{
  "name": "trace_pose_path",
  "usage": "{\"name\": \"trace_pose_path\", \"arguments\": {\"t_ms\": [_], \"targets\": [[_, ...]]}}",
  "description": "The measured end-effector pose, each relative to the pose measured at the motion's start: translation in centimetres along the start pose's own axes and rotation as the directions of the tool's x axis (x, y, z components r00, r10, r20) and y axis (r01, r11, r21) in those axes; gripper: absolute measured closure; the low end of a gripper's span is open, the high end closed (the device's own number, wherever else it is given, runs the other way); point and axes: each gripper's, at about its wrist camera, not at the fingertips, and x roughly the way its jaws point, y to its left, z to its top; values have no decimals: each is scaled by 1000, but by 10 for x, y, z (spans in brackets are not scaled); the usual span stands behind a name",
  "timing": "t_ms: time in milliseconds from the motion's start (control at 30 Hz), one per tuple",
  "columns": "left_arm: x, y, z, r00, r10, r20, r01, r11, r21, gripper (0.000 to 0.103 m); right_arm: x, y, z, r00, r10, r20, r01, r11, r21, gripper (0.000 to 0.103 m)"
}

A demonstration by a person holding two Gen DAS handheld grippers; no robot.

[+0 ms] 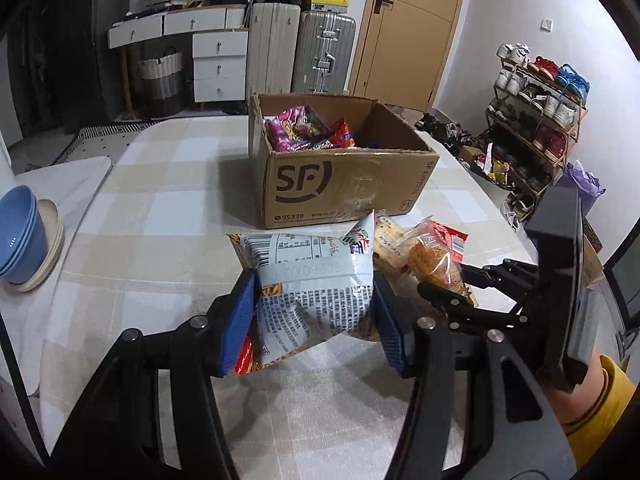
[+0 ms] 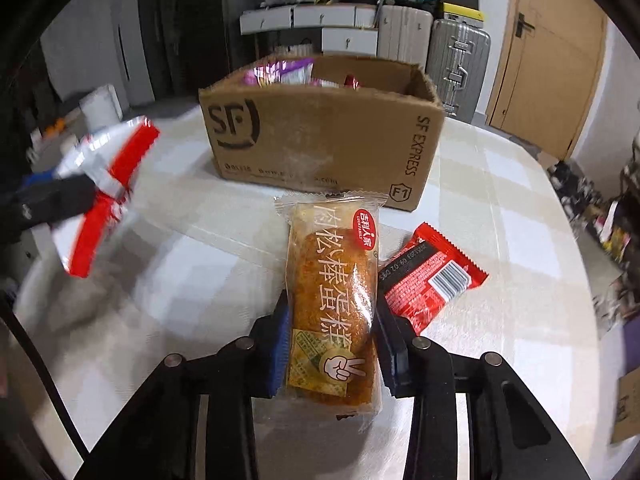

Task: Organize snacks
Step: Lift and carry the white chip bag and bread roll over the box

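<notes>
**Observer:** Start with the biggest thing. Where is the box from you?

**Operator:** The cardboard box (image 1: 344, 168) sits on the far side of the surface (image 1: 160, 208), dead ahead of both my tools, open at the top with purple and red packets already inside. In the right wrist view the box (image 2: 320, 132) is straight beyond my fingertips, a little to the left.

**Observer:** And what do you have in hand?

**Operator:** My left gripper (image 1: 316, 316) has its fingers closed on a silver-and-white snack bag (image 1: 316, 284), pinching it across its width, so the bag's long axis points away from me toward the box. It looks lifted off the surface, though I can't be sure of that. My right gripper (image 2: 332, 340) is clamped on the near end of a meat floss cake (image 2: 332, 292) in a clear wrapper. Its long axis also runs straight away from me, the far end aimed at the box's near wall.

**Observer:** Which goes in first?

**Operator:** I judge both about equally near. The move turns on height: both packets lie below the rim, so I need to raise them over the near wall before letting go.

**Observer:** Anything left over?

**Operator:** A small red packet (image 2: 432, 280) lies on the surface just right of the cake, touching or nearly touching its wrapper.
</notes>
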Motion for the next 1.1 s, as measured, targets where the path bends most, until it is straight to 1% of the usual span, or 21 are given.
{"name": "trace_pose_path", "arguments": {"t_ms": [167, 333, 467, 600, 633, 733, 833, 900, 933, 1100], "targets": [[-28, -4, -4, 1000, -7, 28, 6, 1000, 6, 50, -39, 5, -4, 994, 82, 76, -87, 994, 59, 66], [-61, -9, -13, 998, -8, 59, 7, 1000, 4, 50, -80, 14, -11, 973, 178, 145, -192, 977, 96, 66], [-86, -12, -22, 996, -20, 84, 21, 1000, -11, 50, -112, 20, -19, 951, 227, 208, -253, 961, 111, 66], [-123, -5, -35, 989, -36, 146, 47, 996, -73, 50, -147, 25, -34, 920, 270, 284, -312, 943, 113, 66], [-135, -4, -39, 985, -39, 168, 54, 995, -84, 50, -156, 27, -39, 912, 276, 303, -323, 940, 114, 66], [-162, -2, -48, 978, -48, 202, 68, 993, -93, 50, -176, 29, -50, 894, 291, 342, -348, 930, 119, 66], [-185, -1, -59, 974, -70, 216, 94, 991, -99, 49, -190, 28, -60, 877, 304, 372, -376, 916, 140, 66], [-193, 0, -64, 971, -84, 223, 111, 988, -110, 49, -197, 28, -67, 869, 309, 386, -387, 911, 143, 66], [-197, 0, -66, 971, -85, 224, 113, 987, -112, 49, -200, 29, -70, 867, 313, 387, -392, 909, 143, 66], [-214, -3, -88, 972, -99, 213, 124, 986, -108, 49, -207, 31, -83, 873, 320, 367, -390, 911, 133, 66]]}}
